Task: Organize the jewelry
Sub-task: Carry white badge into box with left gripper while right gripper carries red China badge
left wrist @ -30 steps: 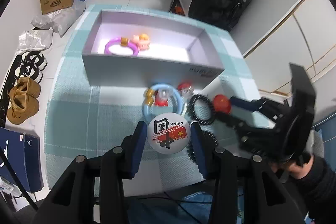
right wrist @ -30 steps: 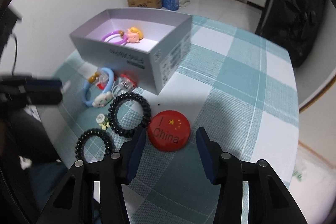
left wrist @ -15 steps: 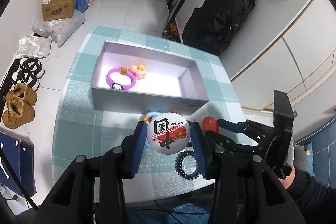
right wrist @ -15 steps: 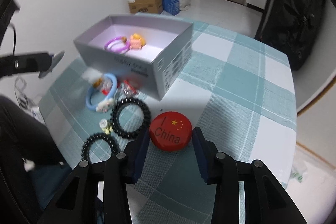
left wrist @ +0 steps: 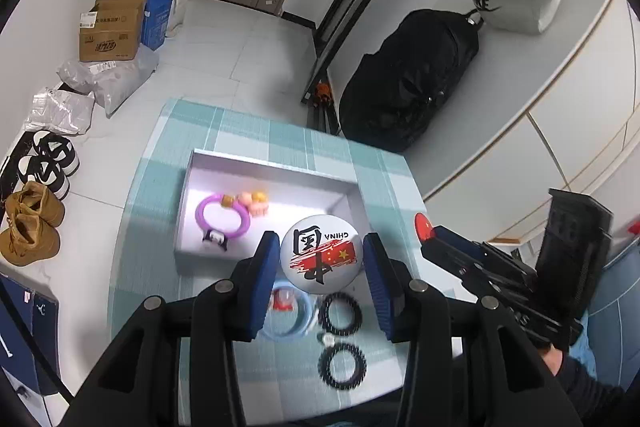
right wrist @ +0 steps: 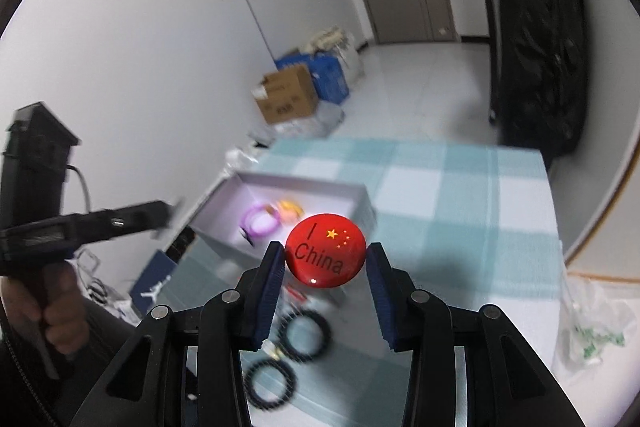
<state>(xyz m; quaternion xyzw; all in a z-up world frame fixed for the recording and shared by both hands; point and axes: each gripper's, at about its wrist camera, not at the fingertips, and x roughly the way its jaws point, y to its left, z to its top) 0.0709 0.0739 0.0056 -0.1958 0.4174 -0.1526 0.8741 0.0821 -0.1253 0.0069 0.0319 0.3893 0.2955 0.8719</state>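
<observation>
My left gripper (left wrist: 321,254) is shut on a white China badge (left wrist: 321,254) and holds it high above the near right corner of the grey box (left wrist: 192,187). My right gripper (right wrist: 326,256) is shut on a red China badge (right wrist: 326,256), also lifted off the table; it shows in the left wrist view (left wrist: 424,227). The box holds a purple bracelet (left wrist: 222,217) and a pink charm (left wrist: 256,205). On the cloth below lie a blue bracelet (left wrist: 286,315) and two black coil hair ties (left wrist: 340,313).
The table has a teal checked cloth (left wrist: 152,211). Shoes (left wrist: 28,227), cardboard boxes (left wrist: 110,31) and bags lie on the floor to the left. A black backpack (left wrist: 408,87) leans against the wall at the back right.
Both grippers have risen well above the table, each carrying its badge. The right gripper closed on the red badge and lifted it off the cloth.
</observation>
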